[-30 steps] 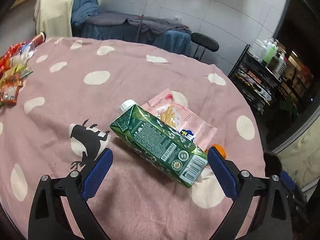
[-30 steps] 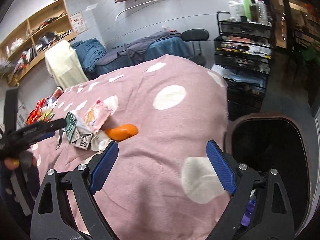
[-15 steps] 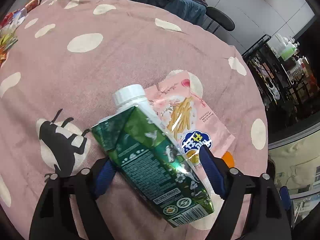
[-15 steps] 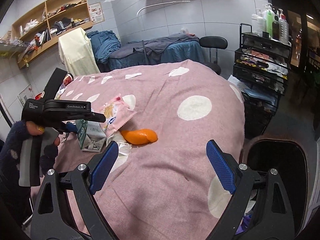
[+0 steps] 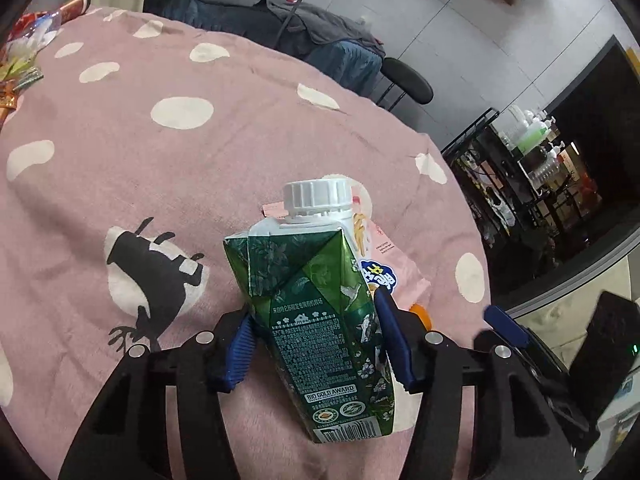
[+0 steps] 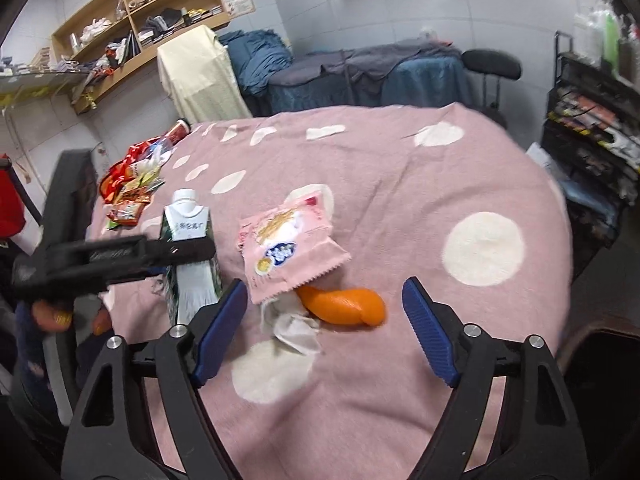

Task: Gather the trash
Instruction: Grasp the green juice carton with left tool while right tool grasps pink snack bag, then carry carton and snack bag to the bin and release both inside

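While its long axis stands upright, cap up, the green carton [image 5: 316, 312] sits clamped in the left gripper [image 5: 316, 344].

A green drink carton [image 5: 320, 320] with a white screw cap [image 5: 316, 196] is gripped between the blue pads of the left gripper [image 5: 316, 344], whose jaws have just been closing and are now pressed against its two sides. The carton is held with the cap pointing away from the camera. Behind it, a pink snack wrapper [image 5: 380, 260] is seen lying on the tabletop [image 5: 200, 160], which is covered by a pink cloth with white spots. An orange object [image 5: 422, 314] is glimpsed just past the right pad. Colourful wrappers [image 5: 20, 64] are piled at the tabletop's far left edge.
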Action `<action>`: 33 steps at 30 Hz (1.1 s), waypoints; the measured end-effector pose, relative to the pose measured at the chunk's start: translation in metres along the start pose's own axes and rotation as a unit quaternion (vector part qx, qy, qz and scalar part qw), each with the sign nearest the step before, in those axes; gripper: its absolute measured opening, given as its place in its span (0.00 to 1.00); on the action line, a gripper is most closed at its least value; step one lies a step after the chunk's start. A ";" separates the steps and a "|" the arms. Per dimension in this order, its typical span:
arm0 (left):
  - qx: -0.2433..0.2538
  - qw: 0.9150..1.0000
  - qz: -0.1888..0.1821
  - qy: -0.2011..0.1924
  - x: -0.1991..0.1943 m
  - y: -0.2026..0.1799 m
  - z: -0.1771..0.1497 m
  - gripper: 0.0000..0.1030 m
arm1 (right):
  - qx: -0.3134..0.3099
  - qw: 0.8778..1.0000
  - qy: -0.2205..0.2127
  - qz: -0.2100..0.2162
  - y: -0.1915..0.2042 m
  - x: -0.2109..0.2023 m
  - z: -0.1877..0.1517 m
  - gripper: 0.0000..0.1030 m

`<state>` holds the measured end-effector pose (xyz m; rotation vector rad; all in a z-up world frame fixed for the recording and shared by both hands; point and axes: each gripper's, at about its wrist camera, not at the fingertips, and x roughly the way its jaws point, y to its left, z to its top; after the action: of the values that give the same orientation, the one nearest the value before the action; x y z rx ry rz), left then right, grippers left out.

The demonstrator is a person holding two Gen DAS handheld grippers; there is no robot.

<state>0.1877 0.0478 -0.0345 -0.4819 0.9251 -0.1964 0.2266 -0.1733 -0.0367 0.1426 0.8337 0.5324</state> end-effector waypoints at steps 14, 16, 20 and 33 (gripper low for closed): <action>-0.001 0.998 -0.010 -0.062 -0.031 0.015 -0.015 0.52 | 0.173 0.968 0.133 0.126 -0.031 0.120 0.026 0.43; -0.002 0.998 -0.013 -0.063 -0.033 0.017 -0.017 0.52 | 0.176 0.966 0.131 0.140 -0.028 0.122 0.026 0.30; 0.005 0.998 -0.015 -0.069 -0.037 0.014 -0.019 0.51 | 0.166 0.967 0.095 0.168 -0.020 0.108 0.031 0.19; 0.042 0.994 -0.043 -0.090 -0.051 -0.017 -0.035 0.50 | 0.123 0.984 -0.038 0.124 -0.006 -0.002 0.017 0.10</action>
<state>0.1300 0.0403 -0.0071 -0.4536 0.7165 -0.2653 0.2405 -0.1776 -0.0258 0.4960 0.8091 0.6528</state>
